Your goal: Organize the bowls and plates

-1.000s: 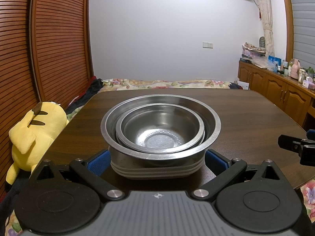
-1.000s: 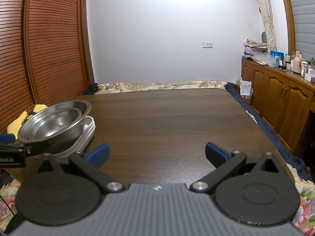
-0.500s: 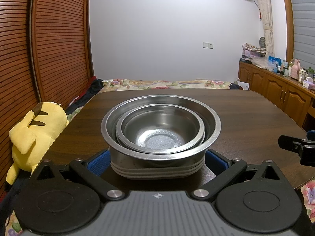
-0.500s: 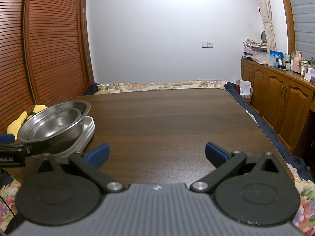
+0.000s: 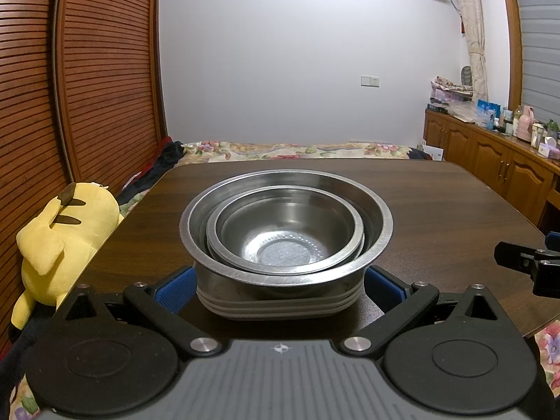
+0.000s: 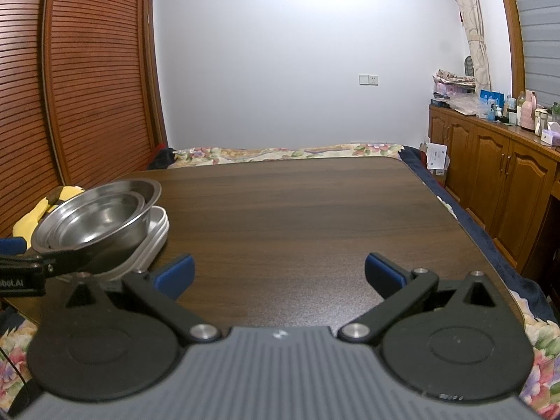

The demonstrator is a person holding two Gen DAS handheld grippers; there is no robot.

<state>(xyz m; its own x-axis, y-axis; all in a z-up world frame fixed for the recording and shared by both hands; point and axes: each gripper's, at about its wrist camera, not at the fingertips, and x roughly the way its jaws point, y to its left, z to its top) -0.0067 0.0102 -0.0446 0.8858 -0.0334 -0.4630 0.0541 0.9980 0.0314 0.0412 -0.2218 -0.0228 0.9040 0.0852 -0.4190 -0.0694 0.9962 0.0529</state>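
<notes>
Left wrist view: the left hand-held gripper [image 5: 280,281] stands wide open, its blue pads flanking the grey plates [image 5: 278,302] without visible contact. Two nested steel bowls [image 5: 285,225] sit on them, directly ahead. Stacking looks complete; the next move would be withdrawal or a two-sided grip. The worktop [image 5: 455,206] edge lies close on the left.

Right wrist view: the right hand-held gripper [image 6: 279,271] is wide open, holding nothing. Bare worktop ahead; the stack is to its left.

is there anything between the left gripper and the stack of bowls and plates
Nothing visible. The left gripper is open, its blue fingers flanking the white plates under the two nested steel bowls. The right gripper is open, off to the side.
</notes>
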